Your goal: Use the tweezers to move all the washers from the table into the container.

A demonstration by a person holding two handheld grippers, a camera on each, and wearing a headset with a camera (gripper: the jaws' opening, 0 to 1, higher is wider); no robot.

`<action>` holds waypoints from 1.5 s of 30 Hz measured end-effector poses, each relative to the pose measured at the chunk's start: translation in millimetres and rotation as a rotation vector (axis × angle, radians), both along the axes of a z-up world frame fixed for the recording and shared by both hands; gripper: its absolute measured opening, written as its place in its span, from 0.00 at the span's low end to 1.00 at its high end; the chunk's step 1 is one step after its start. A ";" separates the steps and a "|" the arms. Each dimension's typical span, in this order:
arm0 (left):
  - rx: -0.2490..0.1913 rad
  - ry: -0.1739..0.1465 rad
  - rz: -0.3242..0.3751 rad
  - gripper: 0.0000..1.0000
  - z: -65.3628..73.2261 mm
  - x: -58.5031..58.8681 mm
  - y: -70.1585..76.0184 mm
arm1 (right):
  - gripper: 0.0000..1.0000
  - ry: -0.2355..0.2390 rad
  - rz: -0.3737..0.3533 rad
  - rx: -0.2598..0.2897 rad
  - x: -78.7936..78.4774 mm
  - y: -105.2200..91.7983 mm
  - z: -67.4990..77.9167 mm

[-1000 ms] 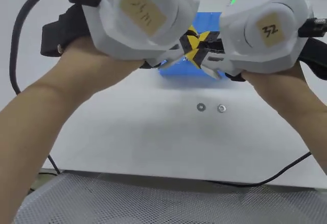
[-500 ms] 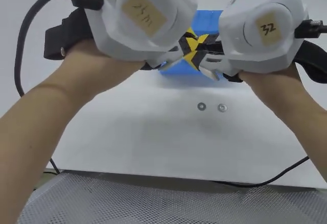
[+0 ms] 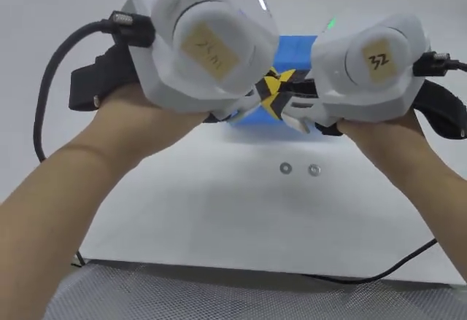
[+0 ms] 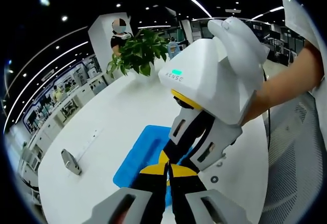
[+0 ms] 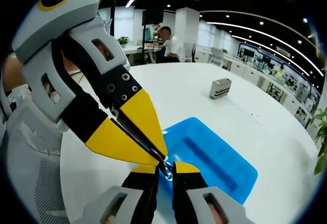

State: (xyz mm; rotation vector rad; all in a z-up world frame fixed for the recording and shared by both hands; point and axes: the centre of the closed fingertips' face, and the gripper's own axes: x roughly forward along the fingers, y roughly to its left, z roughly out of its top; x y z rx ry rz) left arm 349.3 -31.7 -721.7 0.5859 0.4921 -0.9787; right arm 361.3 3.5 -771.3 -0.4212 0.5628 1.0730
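Note:
Thin dark tweezers (image 5: 143,138) run between the yellow jaw tips of my left gripper (image 5: 156,155), which is shut on them. The tweezers' point sits between the yellow tips of my right gripper (image 5: 167,170), which closes on it. A small shiny ring, perhaps a washer (image 5: 167,175), shows at that point. Both grippers meet tip to tip above the blue container (image 3: 255,114) (image 5: 214,157) (image 4: 135,157). In the head view the left gripper (image 3: 259,95) and right gripper (image 3: 286,101) hide the tweezers. Two washers (image 3: 285,168) (image 3: 314,169) lie side by side on the white table, nearer me than the container.
Black cables trail from both grippers, one over the table's front edge (image 3: 379,269). A grey mesh surface (image 3: 219,298) lies below that edge. A small grey box (image 5: 220,88) stands beyond the container, and a potted plant (image 4: 138,53) farther off.
The head camera has shifted, so the washers sit a little lower in the picture. Both grippers stay tip to tip over the container; the washers on the table have not moved.

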 end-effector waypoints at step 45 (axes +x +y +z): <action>-0.060 0.105 -0.100 0.00 5.0 -67.4 -25.6 | 0.06 0.037 -0.070 0.026 -64.9 -30.4 1.4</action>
